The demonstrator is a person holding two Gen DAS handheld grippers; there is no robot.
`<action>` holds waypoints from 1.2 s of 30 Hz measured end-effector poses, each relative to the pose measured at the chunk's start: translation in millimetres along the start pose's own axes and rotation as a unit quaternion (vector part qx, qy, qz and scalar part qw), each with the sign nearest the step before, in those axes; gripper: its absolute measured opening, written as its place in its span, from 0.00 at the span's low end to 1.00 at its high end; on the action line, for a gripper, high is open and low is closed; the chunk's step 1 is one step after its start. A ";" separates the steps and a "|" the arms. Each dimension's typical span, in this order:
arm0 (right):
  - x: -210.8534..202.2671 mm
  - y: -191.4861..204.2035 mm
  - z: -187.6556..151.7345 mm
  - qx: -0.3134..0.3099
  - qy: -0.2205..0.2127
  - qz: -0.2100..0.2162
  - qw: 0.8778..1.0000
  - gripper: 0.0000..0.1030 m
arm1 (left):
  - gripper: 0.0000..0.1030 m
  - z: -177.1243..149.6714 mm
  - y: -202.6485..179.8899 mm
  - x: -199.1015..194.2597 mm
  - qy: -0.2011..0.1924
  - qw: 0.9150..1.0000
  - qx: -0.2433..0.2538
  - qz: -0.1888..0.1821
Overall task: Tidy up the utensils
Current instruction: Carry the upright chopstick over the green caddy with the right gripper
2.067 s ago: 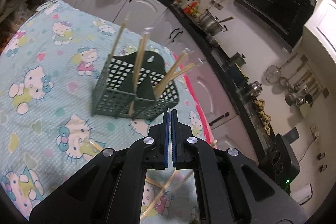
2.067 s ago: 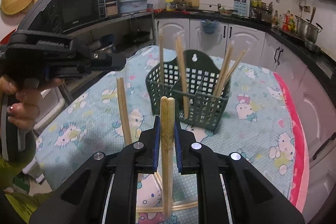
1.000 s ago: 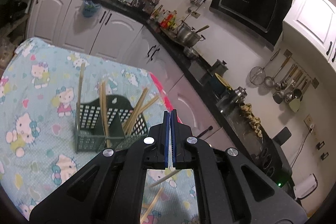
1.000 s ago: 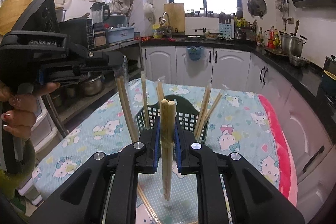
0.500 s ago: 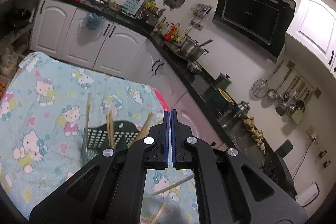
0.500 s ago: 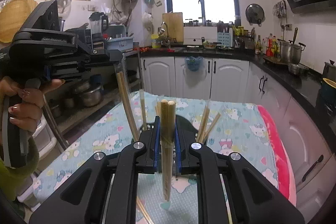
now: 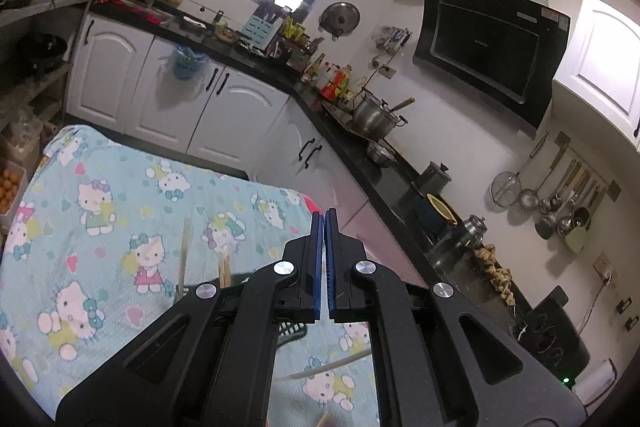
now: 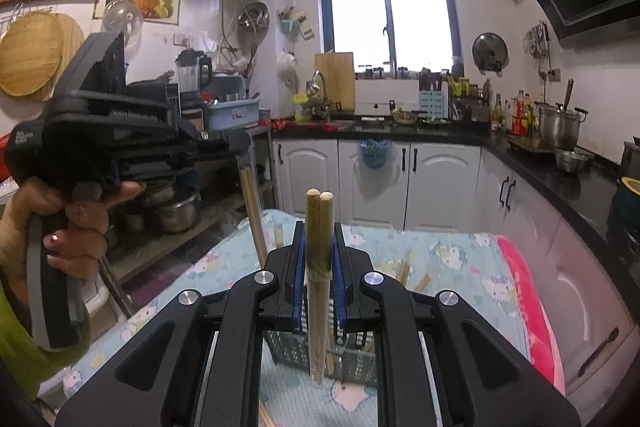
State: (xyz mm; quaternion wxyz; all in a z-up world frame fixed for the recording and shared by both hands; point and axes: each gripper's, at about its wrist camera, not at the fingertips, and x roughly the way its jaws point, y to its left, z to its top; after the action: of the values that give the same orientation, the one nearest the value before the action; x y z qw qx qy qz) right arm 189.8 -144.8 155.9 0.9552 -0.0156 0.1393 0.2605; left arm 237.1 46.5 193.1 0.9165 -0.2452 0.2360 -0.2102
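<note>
The right tongs [image 8: 317, 291] are clenched on a wrapped pair of chopsticks [image 8: 319, 227], held upright: the blunt ends stand above the pads and the thin ends hang below, over the green utensil basket [image 8: 296, 347] that sits on the desk [image 8: 440, 267] under and just ahead of these tongs. The pair looks light and stiff, and its clear sleeve looks slick, so the grip a little above the middle seems sound; taken much nearer either end, the sticks would likely swing or slide through the pads. In the right wrist view the left tongs [image 8: 240, 143], carried by a hand [image 8: 60, 223], are up and to the left of the right tongs and pinch the top of another sleeved pair [image 8: 253, 211], which hangs down slightly tilted; from the left wrist view their blue pads [image 7: 318, 263] are pressed together, the thin plastic presumably between them. That hold at the very tip is the weaker one, as the pair can swing freely and the film could slip. More chopsticks [image 7: 183, 259] already stand in the basket below the left tongs, and a few loose ones [image 7: 332, 363] lie on the desk beneath them.
</note>
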 end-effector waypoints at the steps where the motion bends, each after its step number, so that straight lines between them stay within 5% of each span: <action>1: 0.9 0.5 3.1 0.000 -0.005 0.000 1.000 0.12 | 0.00 1.2 0.6 1.1 -0.001 1.000 0.000 -0.001; 21: 31.6 0.5 20.7 -0.030 -0.071 0.000 0.997 0.12 | 0.00 -9.3 23.7 19.9 0.001 1.000 -0.001 0.013; 36: 64.9 -15.3 -5.1 -0.002 -0.050 -0.015 0.999 0.12 | 0.00 -29.5 46.7 30.8 0.016 1.000 -0.019 0.017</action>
State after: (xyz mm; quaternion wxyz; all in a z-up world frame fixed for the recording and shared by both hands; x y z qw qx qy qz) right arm 249.7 -126.6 132.6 0.9649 -0.0064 0.0904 0.2465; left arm 258.5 57.8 134.6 0.9112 -0.2553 0.2589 -0.1937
